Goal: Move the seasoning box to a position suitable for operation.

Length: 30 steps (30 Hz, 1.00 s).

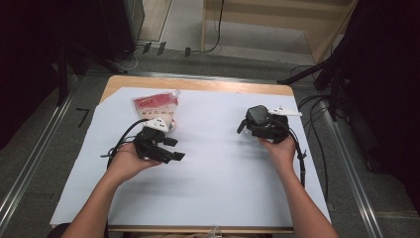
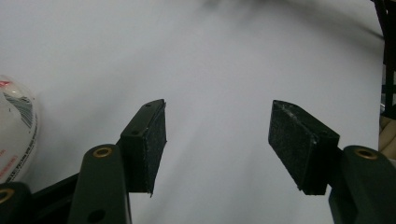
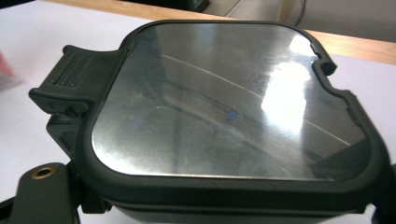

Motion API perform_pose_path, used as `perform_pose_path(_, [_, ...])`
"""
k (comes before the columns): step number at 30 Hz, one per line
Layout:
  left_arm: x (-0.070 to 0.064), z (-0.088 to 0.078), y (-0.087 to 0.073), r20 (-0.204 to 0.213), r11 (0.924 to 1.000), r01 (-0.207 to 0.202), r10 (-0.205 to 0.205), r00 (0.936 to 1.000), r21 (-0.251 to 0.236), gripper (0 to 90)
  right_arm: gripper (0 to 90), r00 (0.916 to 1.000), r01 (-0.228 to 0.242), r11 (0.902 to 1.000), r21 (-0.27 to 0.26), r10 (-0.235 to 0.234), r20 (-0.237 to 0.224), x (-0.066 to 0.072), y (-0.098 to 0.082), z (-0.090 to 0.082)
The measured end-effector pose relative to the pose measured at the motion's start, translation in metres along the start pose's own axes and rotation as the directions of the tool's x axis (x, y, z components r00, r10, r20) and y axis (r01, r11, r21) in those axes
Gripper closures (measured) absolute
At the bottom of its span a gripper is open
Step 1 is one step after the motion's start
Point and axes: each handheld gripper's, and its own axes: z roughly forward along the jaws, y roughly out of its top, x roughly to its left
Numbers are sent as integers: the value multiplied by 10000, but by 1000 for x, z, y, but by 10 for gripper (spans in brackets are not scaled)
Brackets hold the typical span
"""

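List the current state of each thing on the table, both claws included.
Left claw: open, holding nothing, over the white sheet.
Right claw: shut on the black case.
Black case: lid closed, side latch down, held off the sheet.
Red and white packet: lying on the sheet beside the left claw, untouched.
White sheet: flat on the table.

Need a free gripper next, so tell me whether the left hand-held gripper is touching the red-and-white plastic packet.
Apart. The left gripper view shows the left hand-held gripper open over bare white paper, the red-and-white plastic packet off to one side.

Bright even overhead light on white sheet (image 1: 223, 163), dark room edges, glare on lid (image 3: 280, 102), slight blur.
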Motion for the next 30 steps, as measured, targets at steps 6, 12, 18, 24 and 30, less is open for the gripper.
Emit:
perform_pose_path(6, [1, 0, 1, 5, 10000, -49, 49, 10000, -1, 379, 155, 9974, 460, 9988, 181, -450, -555, 29, 2, 3])
perform_pose_path(12, [2, -2, 0, -69, 10000, -19, 18, 10000, -40, 379, 155, 9865, 1104, 9936, 257, -1064, -1246, 63, 3, 6])
perform_pose_path(18, [3, -3, 0, -106, 10000, -28, 28, 9999, -27, 379, 155, 9713, 1502, 9883, 277, -1423, -1905, 91, 1, 10])
perform_pose_path(24, [4, -4, 0, -141, 9999, 43, -45, 9999, -96, 380, 155, 9577, 1818, 9827, 342, -1690, -2331, 111, -3, 13])
perform_pose_path(30, [5, -5, -1, -178, 10000, 21, -23, 9998, -89, 380, 155, 9402, 2135, 9764, 339, -1959, -2788, 134, -6, 14])
